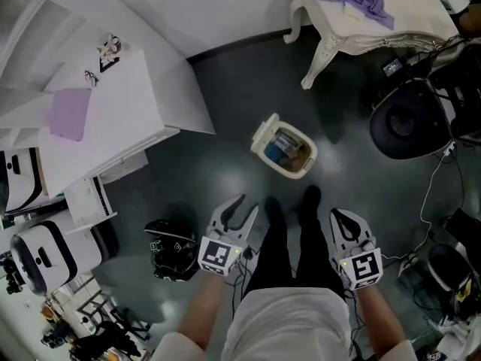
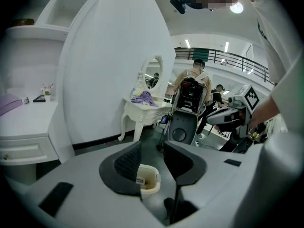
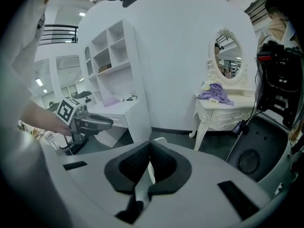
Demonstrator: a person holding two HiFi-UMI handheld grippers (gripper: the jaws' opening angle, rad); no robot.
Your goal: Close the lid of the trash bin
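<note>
The cream trash bin (image 1: 285, 150) stands on the dark floor ahead of my feet, its lid (image 1: 264, 133) tipped up open on its left side, with rubbish showing inside. My left gripper (image 1: 239, 209) hangs short of it and to the left, jaws open and empty. In the left gripper view the bin (image 2: 148, 179) shows in the gap of the left gripper (image 2: 152, 148). My right gripper (image 1: 343, 218) is short of the bin on the right, shut with nothing held. In the right gripper view the right gripper (image 3: 148, 146) has its tips touching, and the lid (image 3: 159, 140) peeks just behind them.
A white desk (image 1: 113, 104) with a purple sheet stands at the left. An ornate white dressing table (image 1: 353, 21) with purple cloth is at the back. A black round base (image 1: 409, 120) and cables lie to the right. A black object (image 1: 171, 248) lies on the floor at the lower left.
</note>
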